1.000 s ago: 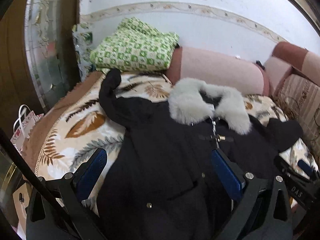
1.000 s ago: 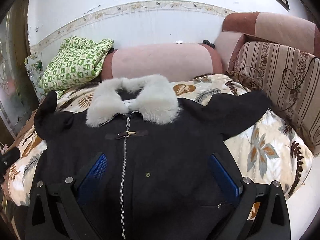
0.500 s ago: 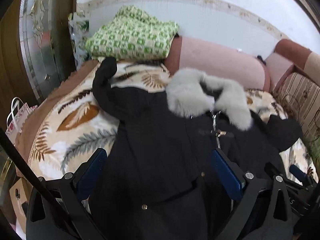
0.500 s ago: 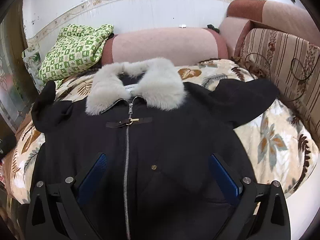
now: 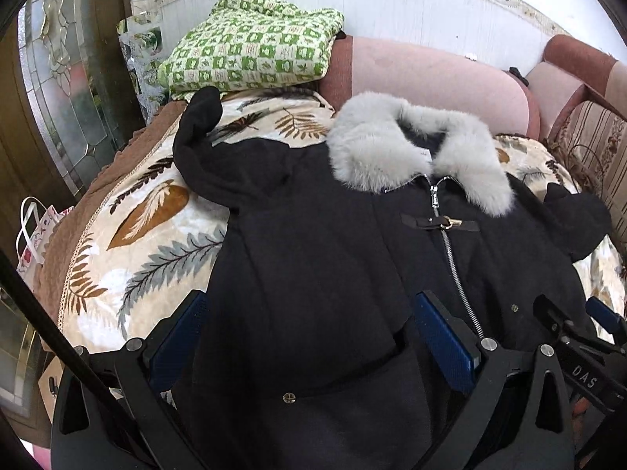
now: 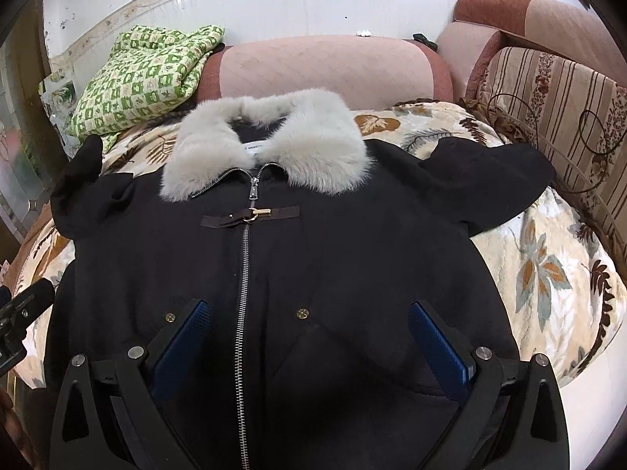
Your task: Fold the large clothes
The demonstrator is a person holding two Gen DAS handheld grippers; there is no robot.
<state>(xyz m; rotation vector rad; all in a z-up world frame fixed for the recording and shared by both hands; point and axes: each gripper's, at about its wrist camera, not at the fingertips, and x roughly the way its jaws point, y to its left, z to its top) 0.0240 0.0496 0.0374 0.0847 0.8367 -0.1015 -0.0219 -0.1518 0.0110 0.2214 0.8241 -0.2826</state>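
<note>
A black zip-up coat (image 5: 313, 266) with a grey fur collar (image 5: 415, 149) lies front-up on a leaf-print blanket; it also shows in the right wrist view (image 6: 313, 258), collar (image 6: 266, 145) toward the wall. Its sleeves spread to the left (image 6: 86, 196) and right (image 6: 493, 184). My left gripper (image 5: 309, 340) is open over the coat's lower left part, blue pads (image 5: 443, 337) wide apart. My right gripper (image 6: 309, 344) is open over the lower front, straddling the zipper (image 6: 245, 274). Neither holds anything. The right gripper shows at the left wrist view's right edge (image 5: 580, 348).
A leaf-print blanket (image 6: 548, 266) covers the sofa seat. A green checked quilt (image 5: 250, 47) sits at the back left. A pink bolster (image 6: 329, 70) lies behind the collar. A striped cushion (image 6: 556, 109) stands on the right. A glass door (image 5: 62, 78) and gift bag (image 5: 35, 235) are at the left.
Both grippers have moved forward and lower over the coat, so the coat looms larger. Both stay open. The coat has not moved.
</note>
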